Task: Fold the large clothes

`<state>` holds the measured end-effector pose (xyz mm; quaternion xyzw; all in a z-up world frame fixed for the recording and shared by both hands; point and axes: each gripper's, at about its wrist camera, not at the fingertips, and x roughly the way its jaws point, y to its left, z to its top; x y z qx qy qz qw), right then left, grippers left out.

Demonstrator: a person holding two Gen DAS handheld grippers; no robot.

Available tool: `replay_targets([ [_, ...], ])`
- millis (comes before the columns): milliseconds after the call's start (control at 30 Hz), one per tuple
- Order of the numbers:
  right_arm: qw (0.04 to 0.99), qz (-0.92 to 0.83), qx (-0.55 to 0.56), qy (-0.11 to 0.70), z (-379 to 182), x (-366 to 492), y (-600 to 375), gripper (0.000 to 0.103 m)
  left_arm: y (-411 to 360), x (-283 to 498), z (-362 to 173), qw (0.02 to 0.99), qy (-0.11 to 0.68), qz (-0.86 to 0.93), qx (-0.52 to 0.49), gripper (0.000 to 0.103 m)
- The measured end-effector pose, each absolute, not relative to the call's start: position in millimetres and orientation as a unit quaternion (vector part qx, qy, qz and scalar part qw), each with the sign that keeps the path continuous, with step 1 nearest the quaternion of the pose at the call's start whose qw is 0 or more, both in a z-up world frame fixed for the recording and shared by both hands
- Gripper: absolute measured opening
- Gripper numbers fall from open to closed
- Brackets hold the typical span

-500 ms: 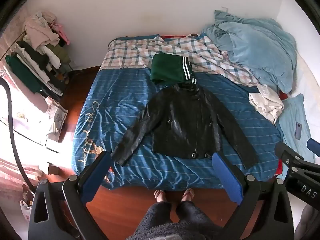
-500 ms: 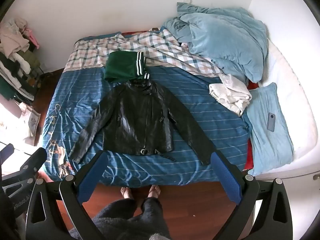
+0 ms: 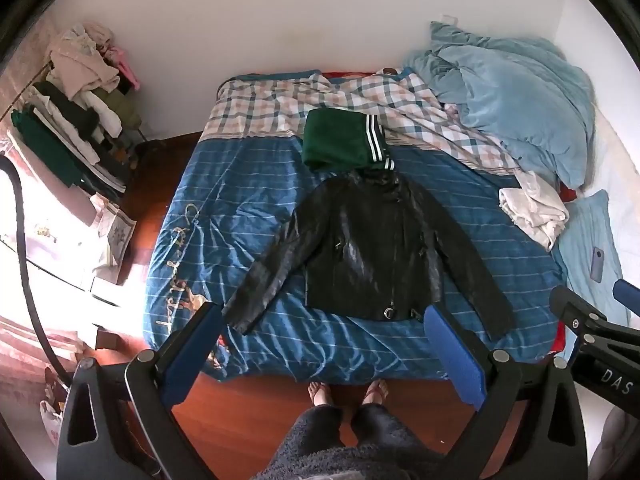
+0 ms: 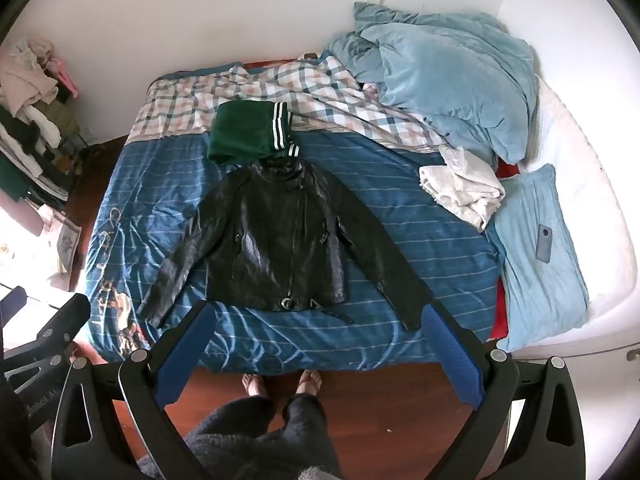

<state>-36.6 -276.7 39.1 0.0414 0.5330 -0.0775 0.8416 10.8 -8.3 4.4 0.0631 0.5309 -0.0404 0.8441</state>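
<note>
The glossy black leather jacket [image 4: 276, 240] lay flat, sleeves spread, on the blue striped bed cover [image 4: 420, 248]. The left gripper [image 3: 324, 344] and right gripper [image 4: 316, 344] hung spread wide, empty, above it. Stiff, probably slick leather could slip from the pads or spring open; the folded green striped garment [image 4: 248, 132], apparently touching the collar, could be dragged along.

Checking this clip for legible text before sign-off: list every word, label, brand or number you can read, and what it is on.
"DAS": white letters on the right gripper body, cut off by the left wrist view's edge.
Pale lettering on the left gripper body: too blurred to read.
Cursive gold script on the blue striped bedcover, near its left edge: not legible.
Black leather jacket, green folded garment: no text visible.
</note>
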Motion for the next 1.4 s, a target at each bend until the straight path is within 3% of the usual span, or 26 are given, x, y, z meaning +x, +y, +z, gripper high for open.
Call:
replay_targets([
  [1400, 0.839, -0.075, 0.042, 0.537, 31.9, -31.6, -264.7, 0.103, -2.1, 18.3, 9.8, 0.847, 0.526, -0.041, 0.057, 0.103],
])
